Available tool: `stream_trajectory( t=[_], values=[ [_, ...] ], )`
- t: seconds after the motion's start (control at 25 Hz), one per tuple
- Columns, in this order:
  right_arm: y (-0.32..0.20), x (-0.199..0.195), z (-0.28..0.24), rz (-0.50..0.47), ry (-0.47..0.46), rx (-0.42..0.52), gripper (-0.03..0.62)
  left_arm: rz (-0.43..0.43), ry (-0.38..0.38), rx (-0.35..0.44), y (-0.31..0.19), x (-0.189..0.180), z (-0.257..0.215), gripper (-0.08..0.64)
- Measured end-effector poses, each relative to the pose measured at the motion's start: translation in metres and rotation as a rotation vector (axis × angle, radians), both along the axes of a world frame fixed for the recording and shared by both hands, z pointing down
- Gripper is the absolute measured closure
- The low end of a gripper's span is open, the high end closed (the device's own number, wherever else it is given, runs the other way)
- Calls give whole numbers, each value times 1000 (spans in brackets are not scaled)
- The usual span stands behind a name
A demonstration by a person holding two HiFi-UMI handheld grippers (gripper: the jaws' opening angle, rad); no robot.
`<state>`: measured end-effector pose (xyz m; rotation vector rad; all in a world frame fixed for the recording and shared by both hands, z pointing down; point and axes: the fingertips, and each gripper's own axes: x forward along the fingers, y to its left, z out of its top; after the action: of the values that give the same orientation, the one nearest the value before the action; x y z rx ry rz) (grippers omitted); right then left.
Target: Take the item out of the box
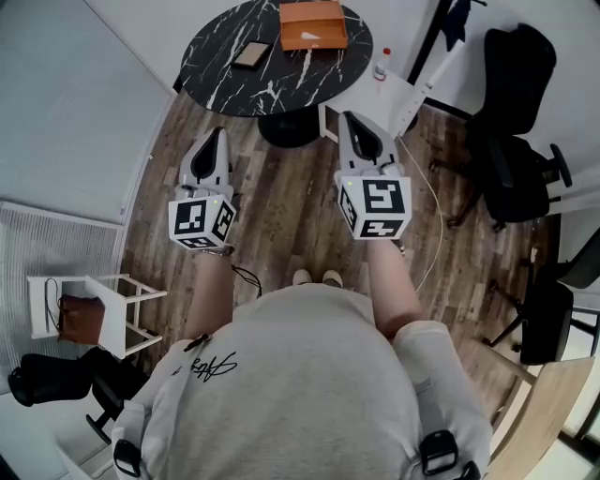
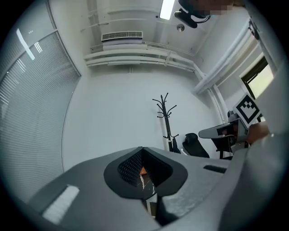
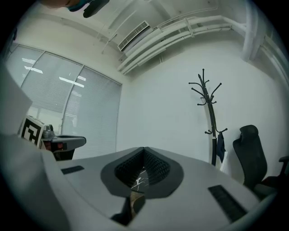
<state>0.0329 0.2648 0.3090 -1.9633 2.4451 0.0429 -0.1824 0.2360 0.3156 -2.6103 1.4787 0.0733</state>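
Beyond the wooden floor (image 1: pixel 291 220), the orange box (image 1: pixel 313 25) lies at the round table's (image 1: pixel 225 80) far edge; the closed, empty left gripper (image 1: pixel 218 141) and right gripper (image 1: pixel 354 128) should be brought nearer and opened first.

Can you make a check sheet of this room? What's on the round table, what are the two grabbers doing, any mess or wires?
Surface: round black marble table, bare apart from two things.
Job's things: orange box on the table, looks closed.
Clutter: dark flat phone-like thing beside the box.
Grippers: left gripper and right gripper, jaws shut, empty, short of the table.
Cables: white cable on the floor.
Surroundings: black office chair, white chair with brown bag, coat stand.
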Motion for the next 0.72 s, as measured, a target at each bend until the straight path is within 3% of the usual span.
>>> stream_trajectory(
  t=[0.72],
  values=[
    [9, -30, 5, 42, -2, 24, 581, 68, -13, 2, -1, -26, 10, 557]
  ],
)
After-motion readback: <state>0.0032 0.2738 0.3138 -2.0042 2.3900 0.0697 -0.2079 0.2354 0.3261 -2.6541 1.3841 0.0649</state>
